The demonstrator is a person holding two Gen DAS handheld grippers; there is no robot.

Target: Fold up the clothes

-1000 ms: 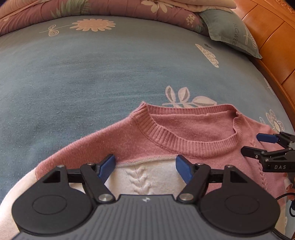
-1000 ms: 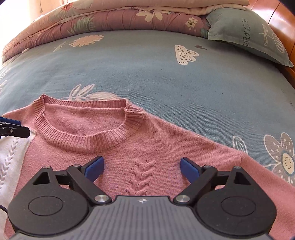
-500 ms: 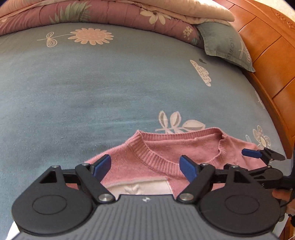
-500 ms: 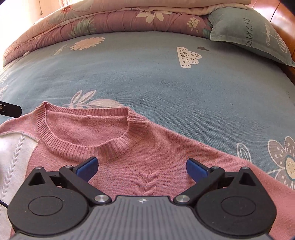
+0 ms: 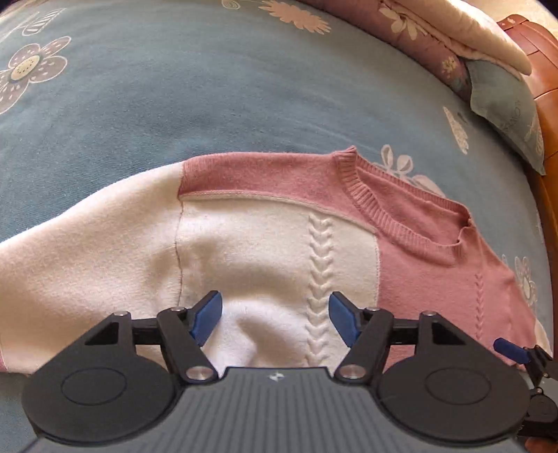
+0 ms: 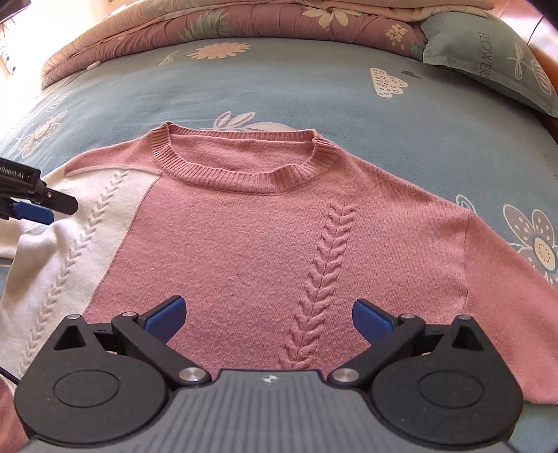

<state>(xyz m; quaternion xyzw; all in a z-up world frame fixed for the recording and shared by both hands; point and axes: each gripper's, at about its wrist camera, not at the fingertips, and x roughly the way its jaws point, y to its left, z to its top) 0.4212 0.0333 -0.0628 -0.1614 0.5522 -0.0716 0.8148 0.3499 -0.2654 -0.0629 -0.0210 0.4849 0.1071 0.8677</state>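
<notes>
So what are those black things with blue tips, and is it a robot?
No robot: a person holds a grabbing tool in each hand, and each tool carries a camera looking along its blue-tipped jaws. One picture is from the left gripper, the other from the right gripper; each also glimpses the other tool at its edge. Below them a pink and cream knitted sweater lies flat, face up, on a blue flowered bedsheet, with a folded floral quilt and a grey-green pillow behind. Nothing is held: both tools' jaws are open, and the left ones have just been closing a little.
</notes>
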